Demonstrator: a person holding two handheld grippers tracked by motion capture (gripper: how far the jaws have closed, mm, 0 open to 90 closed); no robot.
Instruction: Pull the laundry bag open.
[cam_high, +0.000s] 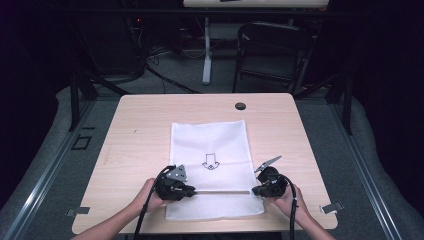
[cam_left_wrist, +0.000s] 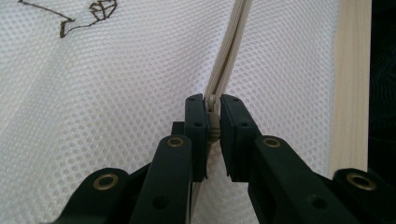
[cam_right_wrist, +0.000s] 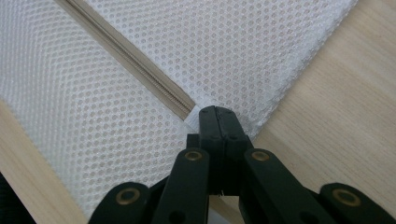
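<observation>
- Mesh laundry bag (cam_high: 212, 167), white, soft and light, lies flat at centre of the wooden worktop (cam_high: 140, 130).
- Zipper (cam_high: 222, 191) crosses its lower part; best taken at the ends.
- Left tongs (cam_left_wrist: 213, 122) pinch the small, slippery zipper pull (cam_left_wrist: 213, 122).
- Right tongs (cam_right_wrist: 217, 122) clench the bag's edge.

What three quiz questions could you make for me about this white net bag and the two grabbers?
1. True or false: the left gripper is pinching the zipper pull of the mesh bag.
2. What does the right gripper hold? A) the chair B) the end of the zipper at the bag's edge C) nothing
3. Fill in: the bag lies flat on a wooden ____.

Key
1. True; its jaws are closed on the pull.
2. B; its jaws are shut at the zipper's end.
3. table
</observation>
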